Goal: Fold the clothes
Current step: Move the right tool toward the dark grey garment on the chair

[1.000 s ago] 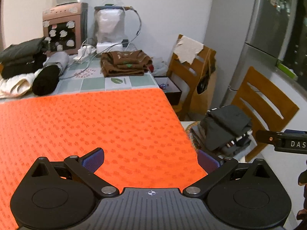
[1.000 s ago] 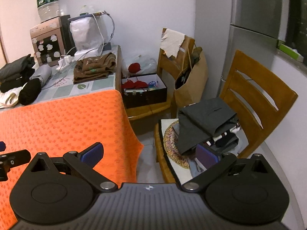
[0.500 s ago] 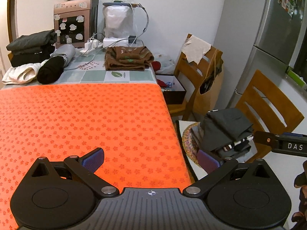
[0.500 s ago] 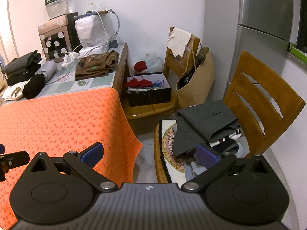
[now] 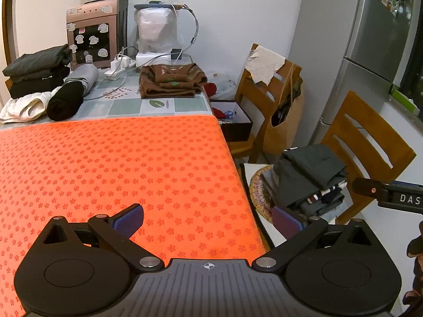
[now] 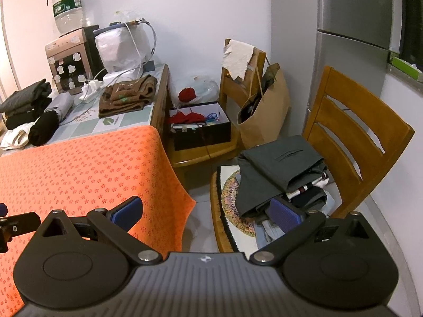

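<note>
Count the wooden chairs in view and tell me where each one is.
2. One wooden chair stands nearest the right hand-held gripper, with a pile of clothes on its seat. The other is behind it by the wall, holding a black box. More may be hidden.

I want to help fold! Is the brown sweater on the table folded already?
Folded. The brown sweater lies in a neat layered stack on the tiled table, edges tucked, not spread out.

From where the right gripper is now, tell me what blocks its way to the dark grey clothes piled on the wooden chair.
Nothing visible does. The right gripper is open and empty, and the dark grey folded clothes lie uncovered on the wooden chair just ahead. The orange patterned tablecloth hangs off to the left, clear of that path.
</note>
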`<state>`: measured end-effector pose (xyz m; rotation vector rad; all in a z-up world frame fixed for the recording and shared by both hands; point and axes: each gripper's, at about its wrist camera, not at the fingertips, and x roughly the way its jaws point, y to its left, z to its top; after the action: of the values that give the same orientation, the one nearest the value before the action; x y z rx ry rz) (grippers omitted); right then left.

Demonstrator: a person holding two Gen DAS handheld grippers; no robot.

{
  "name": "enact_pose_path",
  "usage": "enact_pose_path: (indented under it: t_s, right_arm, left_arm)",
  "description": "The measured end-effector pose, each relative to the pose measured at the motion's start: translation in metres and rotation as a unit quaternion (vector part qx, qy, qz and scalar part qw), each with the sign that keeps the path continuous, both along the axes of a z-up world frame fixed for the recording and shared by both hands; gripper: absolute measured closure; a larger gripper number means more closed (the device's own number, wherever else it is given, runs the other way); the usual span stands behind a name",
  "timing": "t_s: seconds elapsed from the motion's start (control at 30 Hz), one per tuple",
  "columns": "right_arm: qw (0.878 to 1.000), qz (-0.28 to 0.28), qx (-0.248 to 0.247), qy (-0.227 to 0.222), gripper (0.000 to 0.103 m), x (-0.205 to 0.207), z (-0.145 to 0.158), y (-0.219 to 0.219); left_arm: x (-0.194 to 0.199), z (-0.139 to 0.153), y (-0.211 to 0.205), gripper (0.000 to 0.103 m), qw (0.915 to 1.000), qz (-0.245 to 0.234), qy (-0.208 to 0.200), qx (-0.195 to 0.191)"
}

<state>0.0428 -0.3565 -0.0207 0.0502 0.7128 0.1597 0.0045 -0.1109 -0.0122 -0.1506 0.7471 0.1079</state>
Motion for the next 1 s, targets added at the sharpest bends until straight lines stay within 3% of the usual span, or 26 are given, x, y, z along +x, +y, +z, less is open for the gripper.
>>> enact_pose_path:
  t_s: [1.0]
  right_arm:
    - [1.0, 0.02, 0.006, 0.001, 0.0, 0.0026, 0.0047, -0.0104]
  left_arm:
    - [-0.0079, 0.0045, -0.0053, 0.0, 0.9999, 0.012, 0.009, 0.002]
